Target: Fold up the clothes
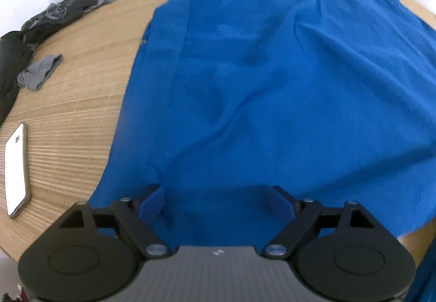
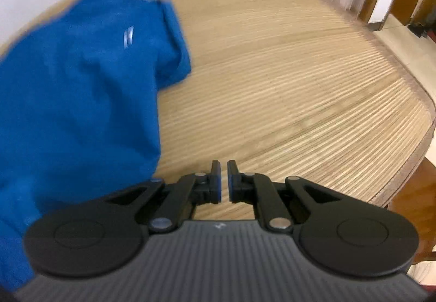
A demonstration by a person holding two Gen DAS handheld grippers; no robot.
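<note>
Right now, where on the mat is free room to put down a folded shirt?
Widest bare mat lies right of the blue shirt, out to the mat's edge. A narrower strip runs between the shirt and the phone. The far left is crowded with dark clothes.

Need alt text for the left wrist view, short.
A blue garment lies spread over a slatted wooden table, with the open left gripper low over its near edge. Left of it lie a white phone near the table edge and crumpled dark and grey clothes farther back.
</note>
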